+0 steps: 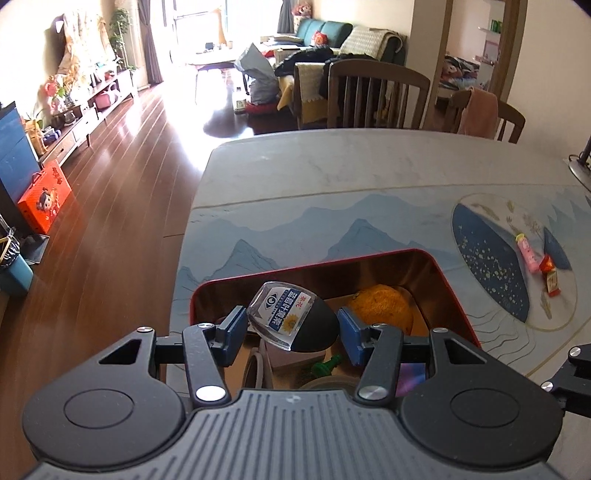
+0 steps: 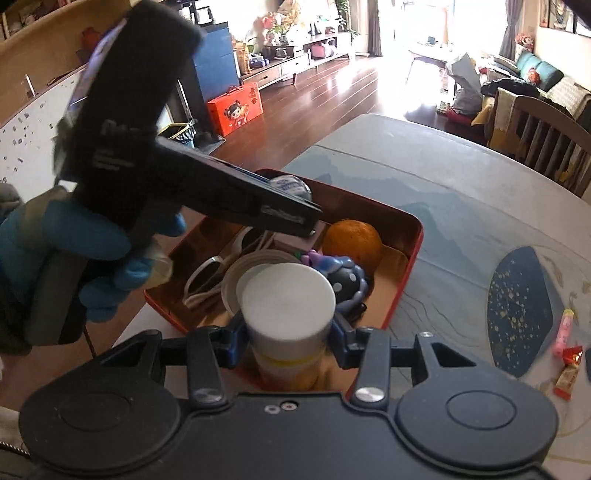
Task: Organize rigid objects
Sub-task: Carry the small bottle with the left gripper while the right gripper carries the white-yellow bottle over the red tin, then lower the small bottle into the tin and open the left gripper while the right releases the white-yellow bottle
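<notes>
Left claw (image 1: 291, 325) grips a small labelled bottle (image 1: 288, 317) above the red tin (image 1: 458, 295), ready to drop in. Right claw (image 2: 288, 332) clamps a white-lidded cup (image 2: 288, 306) over the tin's near end, beside an orange (image 2: 354, 240).

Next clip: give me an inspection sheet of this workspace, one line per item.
Surface: table under a mountain-print cover.
Job's things: red tin box on the table holds an orange, white sunglasses, a tape roll and a purple dotted toy.
Clutter: pink tube and red snack packets on the cover, outside the box.
Grippers: left hand-held gripper holds a labelled black case above the box; right hand-held gripper is shut on a white-capped cylinder.
Cables: nothing seen.
Surroundings: wooden chairs, wood floor, sofa.
</notes>
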Demonstrator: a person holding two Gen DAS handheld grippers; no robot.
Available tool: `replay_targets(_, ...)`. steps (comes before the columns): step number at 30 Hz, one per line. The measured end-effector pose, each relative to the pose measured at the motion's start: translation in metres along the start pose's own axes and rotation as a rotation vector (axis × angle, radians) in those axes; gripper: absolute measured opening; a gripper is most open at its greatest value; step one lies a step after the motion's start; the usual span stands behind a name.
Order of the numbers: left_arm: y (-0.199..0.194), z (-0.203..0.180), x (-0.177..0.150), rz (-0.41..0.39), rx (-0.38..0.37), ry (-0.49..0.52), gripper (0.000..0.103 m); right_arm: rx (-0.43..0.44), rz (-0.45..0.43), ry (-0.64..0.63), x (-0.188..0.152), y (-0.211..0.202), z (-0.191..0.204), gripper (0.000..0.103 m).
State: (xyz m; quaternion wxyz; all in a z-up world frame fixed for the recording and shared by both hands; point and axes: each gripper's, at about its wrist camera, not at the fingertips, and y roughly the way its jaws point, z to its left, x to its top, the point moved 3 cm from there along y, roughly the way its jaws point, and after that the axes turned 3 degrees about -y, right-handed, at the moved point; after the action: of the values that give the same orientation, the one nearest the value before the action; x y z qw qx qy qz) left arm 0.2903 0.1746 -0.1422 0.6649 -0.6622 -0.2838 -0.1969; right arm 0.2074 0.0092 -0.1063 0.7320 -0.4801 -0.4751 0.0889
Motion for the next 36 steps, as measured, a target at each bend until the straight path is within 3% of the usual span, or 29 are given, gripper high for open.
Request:
replay_targets(4,0.012,0.002,0.002,0.031,0.003,-0.009,0.054,-0.006,-0.003,0.001,0.005,0.0,-0.001,0.046)
replay_targets(9,0.023,0.002,0.004,0.055,0.006,-0.015,0.054,-0.008,-0.016,0.003,0.006,-0.003,0.0,0.057)
replay_targets(14,0.031,0.002,0.003,0.088,0.005,-0.025,0.054,0.003,-0.032,0.025,0.005,-0.009,-0.002,0.062)
replay_targets(24,0.037,0.003,0.0,0.102,0.022,-0.044,0.054,0.008,-0.061,0.057,0.002,-0.017,-0.009,0.069)
replay_targets(30,0.027,0.006,-0.002,0.077,0.028,-0.086,0.068,0.004,-0.08,0.082,-0.003,-0.024,-0.02,0.073)
replay_targets(36,0.012,0.001,-0.003,0.052,0.05,-0.084,0.07,0.015,-0.118,0.094,-0.007,-0.037,-0.031,0.081)
